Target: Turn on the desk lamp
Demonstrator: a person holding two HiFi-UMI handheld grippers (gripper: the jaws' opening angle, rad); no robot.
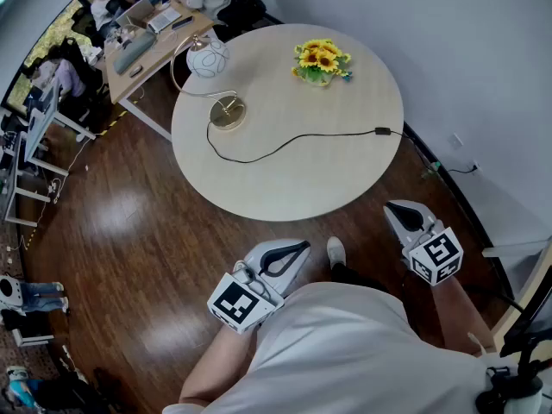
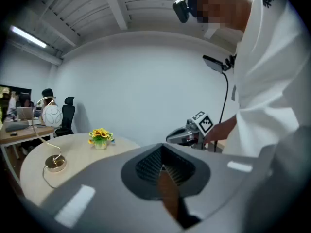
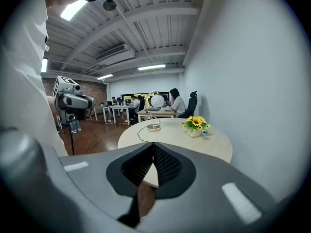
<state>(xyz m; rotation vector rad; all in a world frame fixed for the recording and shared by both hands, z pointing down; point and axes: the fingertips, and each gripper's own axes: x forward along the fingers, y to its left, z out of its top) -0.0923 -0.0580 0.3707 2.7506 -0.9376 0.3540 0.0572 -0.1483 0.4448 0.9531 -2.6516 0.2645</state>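
The left gripper (image 1: 297, 248) and right gripper (image 1: 397, 210) are both closed on nothing, held short of the table's (image 1: 293, 188) near edge. The lamp (image 1: 208, 59) stands at the table's far left, its cord (image 1: 285, 145) trailing across the table. A careless reach could snag the cord and tip the lamp

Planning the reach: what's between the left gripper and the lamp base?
Head view: a strip of wood floor, then bare tabletop crossed by the lamp's black cord. Nothing else lies between the left gripper and the lamp base.
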